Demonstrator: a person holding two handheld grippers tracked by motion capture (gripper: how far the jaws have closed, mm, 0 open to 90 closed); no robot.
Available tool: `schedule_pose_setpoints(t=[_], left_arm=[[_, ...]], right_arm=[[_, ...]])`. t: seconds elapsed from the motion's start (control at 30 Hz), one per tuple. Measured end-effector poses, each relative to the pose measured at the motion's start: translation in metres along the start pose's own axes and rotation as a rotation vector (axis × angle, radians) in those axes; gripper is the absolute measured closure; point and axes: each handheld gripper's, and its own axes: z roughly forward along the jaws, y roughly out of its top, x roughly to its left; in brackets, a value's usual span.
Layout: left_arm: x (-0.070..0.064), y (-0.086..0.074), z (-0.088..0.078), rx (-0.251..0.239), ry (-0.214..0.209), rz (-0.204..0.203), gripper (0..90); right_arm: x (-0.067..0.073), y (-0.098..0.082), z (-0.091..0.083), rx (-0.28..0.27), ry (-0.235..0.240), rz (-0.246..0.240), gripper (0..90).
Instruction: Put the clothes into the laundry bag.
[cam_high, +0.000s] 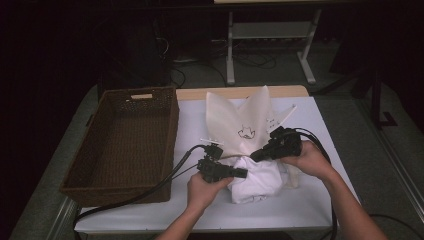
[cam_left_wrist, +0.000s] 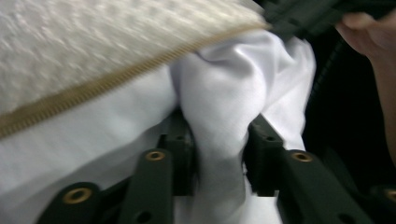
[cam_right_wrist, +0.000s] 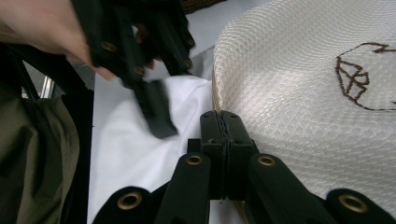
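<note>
**White garment going into the mesh bag, both grippers busy at the opening**

Centre of the surface (cam_high: 310, 200), near the person: the left hand-held gripper (cam_high: 243, 173) has a fold of the white garment (cam_high: 257, 182) pinched firmly between its jaws, a thick roll of cloth bulging up between them in the left gripper view (cam_left_wrist: 219, 116). The right hand-held gripper (cam_high: 255, 155) has its jaws pressed together on the zipper edge (cam_right_wrist: 215, 100) of the cream mesh bag (cam_high: 237, 117), which lies spread toward the far side with a small dark drawing on it. The wicker basket (cam_high: 125, 145) sits on the left, nothing visible inside.

This looks like stuffing the garment through the zippered mouth. To do it well, the right side wants to lift that edge up and away so the mouth gapes, not just tug it sideways. The left should drive the pinched fold deep under the zipper line (cam_left_wrist: 116, 79) before letting go, or the cloth will likely spring back out. Watch for fabric snagging on the zipper teeth, and keep the two grippers from knocking; they are very close together here.
</note>
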Motion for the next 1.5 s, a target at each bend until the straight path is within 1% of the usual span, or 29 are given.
schedule_pose_setpoints(t=[0.03,0.1,0.2,0.3,0.37,0.4,0.47,0.5,0.57,0.6,0.63,0.7,0.73,0.77,0.8,0.83,0.87,0.9,0.97,1.07,1.13,1.17,1.23,1.3,1.37,1.43,1.5], left_arm=[[-0.002,0.0,-0.002,0.012,0.007,0.008,59.4],[-0.007,-0.001,-0.008,0.035,0.039,0.044,54.5],[-0.015,-0.004,-0.017,0.053,0.09,0.068,46.9],[-0.02,-0.013,-0.023,0.083,0.136,0.109,39.2],[-0.023,-0.021,-0.021,0.109,0.132,0.12,36.8],[-0.024,-0.024,-0.019,0.114,0.122,0.117,36.5],[-0.024,-0.028,-0.015,0.113,0.083,0.095,36.8],[-0.023,-0.028,-0.012,0.112,0.08,0.086,37.0],[-0.017,-0.025,-0.008,0.086,0.089,0.066,36.9],[-0.012,-0.023,-0.005,0.076,0.083,0.042,36.5],[-0.009,-0.021,-0.001,0.068,0.07,0.025,36.3],[-0.004,-0.019,0.007,0.042,0.039,0.019,37.7],[-0.002,-0.019,0.011,0.032,0.031,0.015,39.7],[0.0,-0.019,0.016,0.025,0.026,0.018,43.5],[0.003,-0.019,0.021,0.021,0.036,0.041,50.7],[0.006,-0.019,0.023,0.008,0.033,0.052,57.7],[0.009,-0.018,0.025,-0.003,0.015,0.046,63.2],[0.011,-0.017,0.027,-0.011,0.005,0.045,66.9],[0.013,-0.015,0.028,-0.033,0.006,0.035,70.7],[0.009,-0.009,0.025,-0.077,0.024,0.036,73.2],[0.003,-0.005,0.021,-0.085,0.041,0.057,73.9],[0.001,-0.004,0.018,-0.097,0.048,0.06,74.0],[-0.003,0.0,0.012,-0.109,0.045,0.06,74.5],[-0.006,0.002,0.006,-0.124,0.07,0.07,74.7],[-0.01,0.001,0.002,-0.15,0.086,0.077,74.7],[-0.017,-0.003,-0.001,-0.196,0.101,0.087,74.9],[-0.021,-0.005,-0.003,-0.208,0.092,0.094,75.0]], right_arm=[[-0.001,0.0,0.0,-0.001,0.0,0.005,88.8],[-0.002,0.0,0.001,0.0,-0.007,0.001,88.8],[-0.003,0.001,0.001,-0.005,-0.018,0.001,88.6],[-0.004,0.002,0.002,-0.01,-0.023,-0.001,88.6],[-0.004,0.002,0.002,-0.01,-0.025,-0.004,88.6],[-0.004,0.002,0.002,-0.008,-0.025,0.0,88.5],[-0.004,0.002,0.002,-0.005,-0.028,-0.002,88.6],[-0.004,0.003,0.002,-0.006,-0.03,-0.006,88.6],[-0.004,0.003,0.003,-0.001,-0.034,-0.007,88.5],[-0.003,0.004,0.003,-0.001,-0.035,-0.007,88.6],[-0.003,0.005,0.004,-0.002,-0.04,-0.015,88.6],[-0.002,0.006,0.004,-0.01,-0.041,-0.023,88.6],[-0.003,0.006,0.005,-0.014,-0.036,-0.023,88.7],[-0.003,0.006,0.006,-0.013,-0.035,-0.025,88.7],[-0.004,0.006,0.008,-0.008,-0.034,-0.021,88.8],[-0.005,0.007,0.009,-0.013,-0.027,-0.028,88.8],[-0.005,0.007,0.01,-0.014,-0.026,-0.027,88.8],[-0.004,0.008,0.01,-0.013,-0.024,-0.027,88.9],[-0.003,0.008,0.011,-0.012,-0.026,-0.03,88.9],[-0.002,0.009,0.008,-0.029,-0.025,-0.035,89.0],[0.001,0.01,0.003,-0.044,-0.03,-0.043,89.0],[0.004,0.011,0.0,-0.047,-0.033,-0.051,89.1],[0.009,0.014,-0.005,-0.051,-0.034,-0.064,89.1],[0.013,0.017,-0.009,-0.056,-0.036,-0.077,89.1],[0.017,0.019,-0.011,-0.063,-0.033,-0.09,89.1],[0.021,0.021,-0.013,-0.074,-0.029,-0.101,89.1],[0.026,0.023,-0.015,-0.09,-0.023,-0.121,89.1]])
